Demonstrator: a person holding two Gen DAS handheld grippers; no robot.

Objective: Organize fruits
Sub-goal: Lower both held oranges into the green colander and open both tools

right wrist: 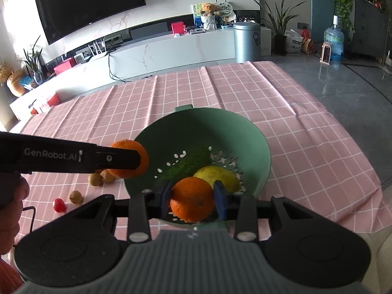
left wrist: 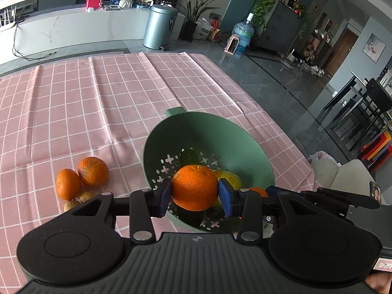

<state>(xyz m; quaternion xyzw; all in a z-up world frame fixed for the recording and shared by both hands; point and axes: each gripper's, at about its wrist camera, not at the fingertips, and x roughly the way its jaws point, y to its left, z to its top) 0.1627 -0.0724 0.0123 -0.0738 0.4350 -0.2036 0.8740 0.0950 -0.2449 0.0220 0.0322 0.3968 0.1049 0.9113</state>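
Observation:
My left gripper (left wrist: pixel 194 194) is shut on an orange (left wrist: pixel 194 187), held above the green colander (left wrist: pixel 235 132). My right gripper (right wrist: pixel 192 199) is shut on a smaller orange (right wrist: pixel 192 199) over the near rim of the same colander (right wrist: pixel 245 125). Inside the colander lie a yellow fruit (right wrist: pixel 218 177) and a dark green one (right wrist: pixel 188 163). In the right wrist view the left gripper (right wrist: pixel 137 159) comes in from the left with its orange (right wrist: pixel 129 158) near the colander's left rim. Two more oranges (left wrist: pixel 82 176) sit on the pink checked cloth (left wrist: pixel 85 103).
Small brown round fruits (right wrist: pixel 99 178) and a red one (right wrist: pixel 59 205) lie on the cloth left of the colander. The table's right edge drops to a grey floor (left wrist: pixel 269 73). A metal bin (left wrist: pixel 159 25) and a white low cabinet (left wrist: pixel 73 29) stand beyond the table.

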